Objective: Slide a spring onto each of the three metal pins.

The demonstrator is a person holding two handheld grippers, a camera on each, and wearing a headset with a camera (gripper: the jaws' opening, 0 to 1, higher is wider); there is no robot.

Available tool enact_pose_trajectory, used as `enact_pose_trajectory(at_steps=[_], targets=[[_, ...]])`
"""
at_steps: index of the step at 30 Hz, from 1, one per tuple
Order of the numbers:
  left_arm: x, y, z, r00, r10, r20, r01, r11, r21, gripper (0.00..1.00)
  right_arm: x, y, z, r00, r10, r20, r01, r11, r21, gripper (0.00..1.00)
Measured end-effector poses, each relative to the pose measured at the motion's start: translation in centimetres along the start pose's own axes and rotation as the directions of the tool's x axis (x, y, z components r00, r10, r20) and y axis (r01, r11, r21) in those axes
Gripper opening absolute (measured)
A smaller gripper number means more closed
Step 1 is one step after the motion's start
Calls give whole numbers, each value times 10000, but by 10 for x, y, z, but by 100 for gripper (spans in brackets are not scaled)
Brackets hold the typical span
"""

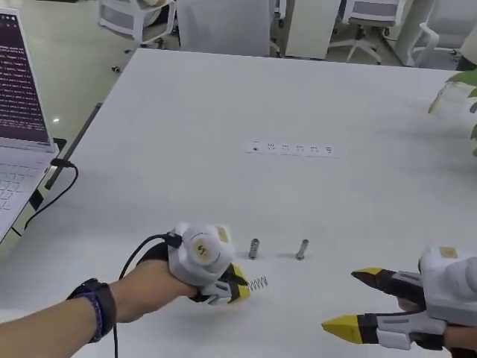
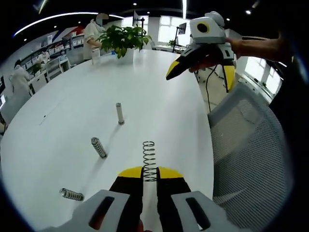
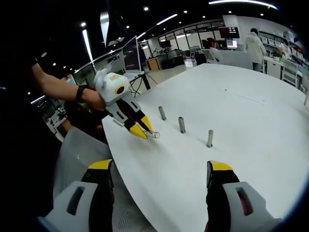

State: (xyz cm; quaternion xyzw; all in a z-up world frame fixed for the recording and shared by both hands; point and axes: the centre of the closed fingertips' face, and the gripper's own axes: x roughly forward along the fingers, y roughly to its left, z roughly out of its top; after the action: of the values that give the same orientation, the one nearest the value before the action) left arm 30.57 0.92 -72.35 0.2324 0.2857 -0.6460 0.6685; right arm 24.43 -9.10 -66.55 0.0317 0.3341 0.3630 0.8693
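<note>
Spring [image 2: 149, 155] clenched by one end in the left gripper [image 2: 149, 171] keeps its other end free for the bare pin [image 2: 119, 113]; right gripper [image 3: 160, 165] is released, empty.

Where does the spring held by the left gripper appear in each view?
Head view: spring low centre, poking right from the yellow tips of the left gripper.
Left gripper view: spring bottom centre, rising between the shut jaws.
Right gripper view: spring left of centre, at the left gripper's tip.
Shared landmark: the bare pin, smooth, at the row's end.
</note>
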Motion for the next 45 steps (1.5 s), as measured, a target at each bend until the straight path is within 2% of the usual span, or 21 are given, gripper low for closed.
enact_pose_trajectory(at_steps=[11,28,45], targets=[[-13,-6,21,9981,110,605,-124,9997,226,2,9,4,3,9996,275,-50,-275,9996,-80,77],[-18,-16,41,9946,49,1033,-105,9985,540,2,19,11,15,9976,682,85,-679,9973,-267,69],[-20,-29,66,9887,-131,1496,0,9962,874,2,34,20,35,9893,1384,470,-1364,9897,-436,42]])
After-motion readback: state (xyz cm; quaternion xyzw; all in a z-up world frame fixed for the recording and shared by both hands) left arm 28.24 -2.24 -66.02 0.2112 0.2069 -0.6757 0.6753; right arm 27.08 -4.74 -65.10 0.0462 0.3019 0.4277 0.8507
